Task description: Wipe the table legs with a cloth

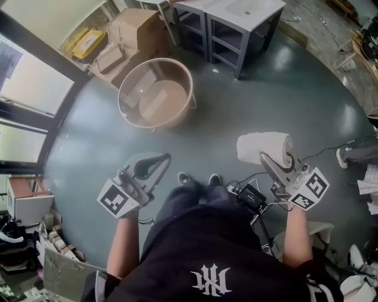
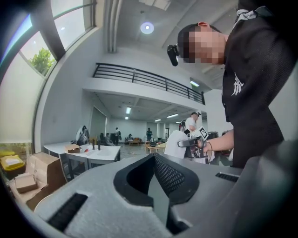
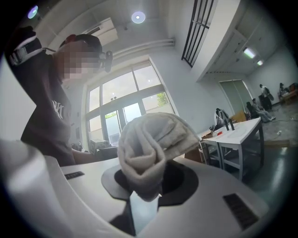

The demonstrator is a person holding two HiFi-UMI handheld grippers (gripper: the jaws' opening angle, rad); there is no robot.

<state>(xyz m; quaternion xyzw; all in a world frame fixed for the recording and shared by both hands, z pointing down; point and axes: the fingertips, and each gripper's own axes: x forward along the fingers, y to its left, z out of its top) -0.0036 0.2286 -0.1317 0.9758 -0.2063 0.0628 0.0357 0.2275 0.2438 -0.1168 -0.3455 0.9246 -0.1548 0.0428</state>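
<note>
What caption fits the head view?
Right gripper clamps a rolled white cloth; left gripper shut, empty; grey table stands ahead.

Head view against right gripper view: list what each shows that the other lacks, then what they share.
Only the head view shows the round tub on the floor, the cardboard boxes beyond it, the person's shoes, and the left claw, shut on nothing. Only the right gripper view shows a ceiling light, the black railing overhead and distant people at far right. Both show the right claw shut on the rolled white cloth, and the person's black shirt.
</note>
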